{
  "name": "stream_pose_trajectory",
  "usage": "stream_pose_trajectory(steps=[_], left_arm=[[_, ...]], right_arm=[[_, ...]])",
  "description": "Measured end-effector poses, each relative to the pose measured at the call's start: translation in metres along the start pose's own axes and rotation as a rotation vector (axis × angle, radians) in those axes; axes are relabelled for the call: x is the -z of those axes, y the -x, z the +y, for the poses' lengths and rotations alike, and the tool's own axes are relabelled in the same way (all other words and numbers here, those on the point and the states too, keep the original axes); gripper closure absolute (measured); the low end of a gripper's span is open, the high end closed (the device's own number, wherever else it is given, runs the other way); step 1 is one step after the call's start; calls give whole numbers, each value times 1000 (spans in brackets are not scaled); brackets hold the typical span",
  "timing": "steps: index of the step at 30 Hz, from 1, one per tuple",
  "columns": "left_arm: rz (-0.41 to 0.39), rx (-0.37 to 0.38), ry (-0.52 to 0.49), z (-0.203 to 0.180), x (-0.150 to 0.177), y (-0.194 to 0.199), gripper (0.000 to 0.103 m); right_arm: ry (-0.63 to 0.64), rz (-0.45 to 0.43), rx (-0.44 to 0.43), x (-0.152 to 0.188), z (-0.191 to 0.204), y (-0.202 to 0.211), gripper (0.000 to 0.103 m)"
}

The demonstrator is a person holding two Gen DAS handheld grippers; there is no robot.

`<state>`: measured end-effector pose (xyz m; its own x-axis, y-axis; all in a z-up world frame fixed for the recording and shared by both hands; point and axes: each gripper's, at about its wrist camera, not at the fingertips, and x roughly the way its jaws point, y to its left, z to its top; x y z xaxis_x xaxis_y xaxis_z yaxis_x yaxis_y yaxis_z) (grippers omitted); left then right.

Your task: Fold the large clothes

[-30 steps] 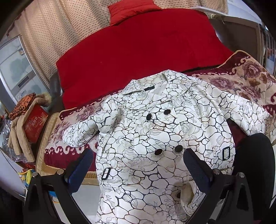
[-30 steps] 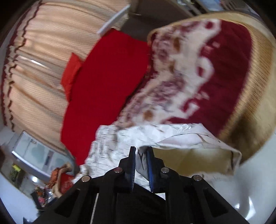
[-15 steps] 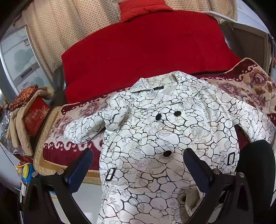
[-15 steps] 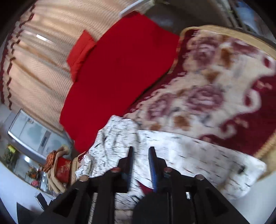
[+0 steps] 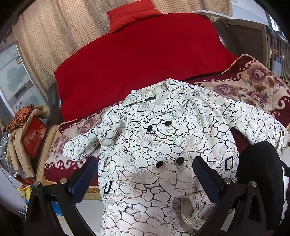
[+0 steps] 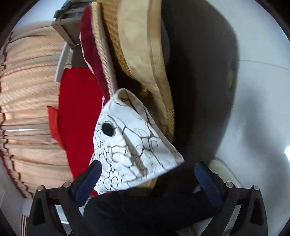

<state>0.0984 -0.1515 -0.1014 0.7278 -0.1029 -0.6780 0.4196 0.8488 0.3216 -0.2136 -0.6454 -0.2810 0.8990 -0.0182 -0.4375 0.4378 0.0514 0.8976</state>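
A white coat (image 5: 163, 145) with a black crackle print and black buttons lies face up on the bed, sleeves spread to both sides, its hem hanging over the near edge. My left gripper (image 5: 145, 161) hovers over the coat's waist, open, with nothing gripped. In the right wrist view the coat's sleeve cuff (image 6: 130, 145), with one black button (image 6: 108, 129), hangs off the bed's edge. My right gripper (image 6: 147, 165) is low beside that edge. Its jaws are opening wide; the cuff lies loosely between them and the pads do not press it.
The bed has a floral maroon and cream blanket (image 5: 253, 87), and a red cover (image 5: 141, 59) and red pillow (image 5: 132, 16) behind it. A person's dark trouser leg (image 5: 259, 172) stands at the right. A red box (image 5: 33, 139) and clothes sit at the left.
The right gripper went from shut on the sleeve to wide open, let the cuff go, sank beside the bed's edge and rolled. The left gripper's view is almost the same.
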Motion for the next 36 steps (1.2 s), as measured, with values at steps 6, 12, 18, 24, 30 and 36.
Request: stream_pose_trajectory(steps=[6, 12, 18, 24, 30, 36], left_arm=[[4, -17, -9, -2, 3, 9, 0], [-11, -2, -31, -9, 0, 13, 0], [-1, 13, -41, -11, 2, 8, 0], [-1, 20, -15, -1, 4, 7, 0], [0, 11, 39, 21, 4, 0, 0], [12, 2, 99, 47, 8, -13, 0]], right_arm=[[-37, 48, -65, 0, -16, -46, 0], [-21, -13, -106, 9, 3, -34, 20], [141, -79, -77, 13, 60, -6, 81], [282, -29, 66, -8, 108, -36, 78], [289, 15, 188, -8, 130, -55, 85], [401, 29, 98, 12, 216, -67, 90]])
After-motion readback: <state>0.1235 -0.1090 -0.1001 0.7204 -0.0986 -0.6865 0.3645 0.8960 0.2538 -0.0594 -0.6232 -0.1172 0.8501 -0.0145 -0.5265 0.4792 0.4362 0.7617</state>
